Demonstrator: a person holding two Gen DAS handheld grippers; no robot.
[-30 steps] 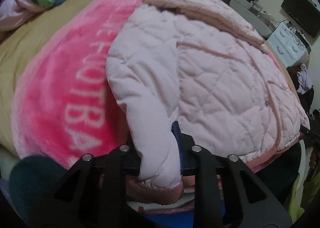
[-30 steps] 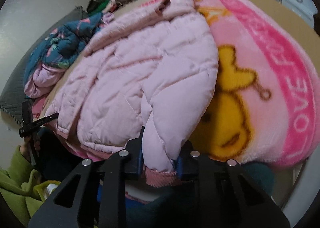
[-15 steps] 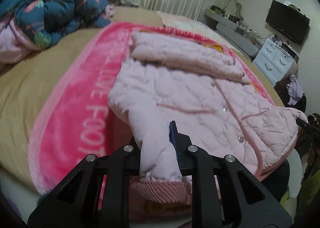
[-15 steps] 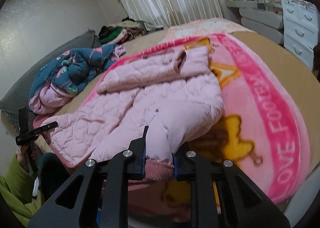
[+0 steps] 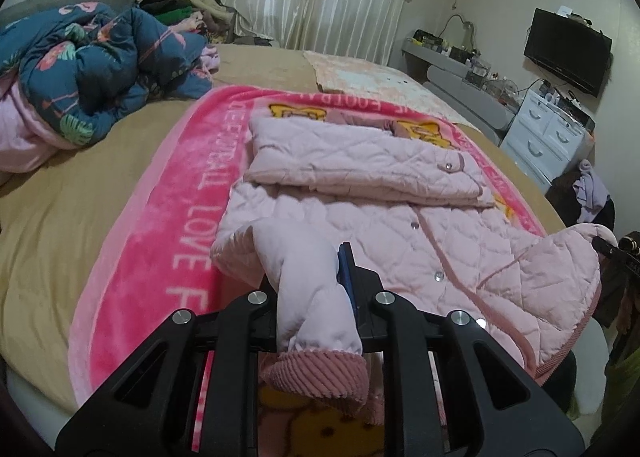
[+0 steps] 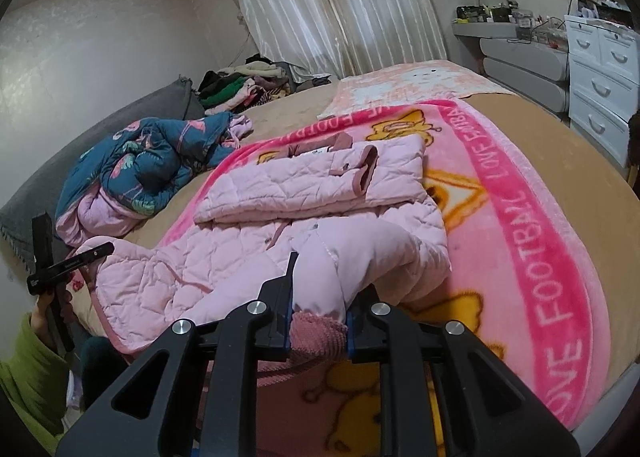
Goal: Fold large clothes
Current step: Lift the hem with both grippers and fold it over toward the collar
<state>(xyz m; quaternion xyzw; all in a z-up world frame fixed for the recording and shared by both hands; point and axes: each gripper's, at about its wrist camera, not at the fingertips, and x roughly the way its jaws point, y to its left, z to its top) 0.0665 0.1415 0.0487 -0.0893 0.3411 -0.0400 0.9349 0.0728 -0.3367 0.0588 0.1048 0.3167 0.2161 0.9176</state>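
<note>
On the bed point(image 5: 80, 193), over a pink blanket point(image 5: 160, 225), lies the pink quilted jacket point(image 5: 384, 225), its far part folded back across its middle. Left gripper point(image 5: 316, 297) is clamped on one sleeve just above its ribbed cuff point(image 5: 320, 377). Right gripper point(image 6: 318, 317) pinches the other sleeve point(image 6: 360, 261) likewise. A blue floral quilt point(image 6: 148, 161) is heaped well apart, near the headboard.

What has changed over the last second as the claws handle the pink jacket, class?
Both claws pulled back and up, drawing the sleeves with them. The pink jacket, which filled both views, now lies further off across the pink blanket. Unchanged: left claw and right claw stay clamped on the sleeve cuffs.
</note>
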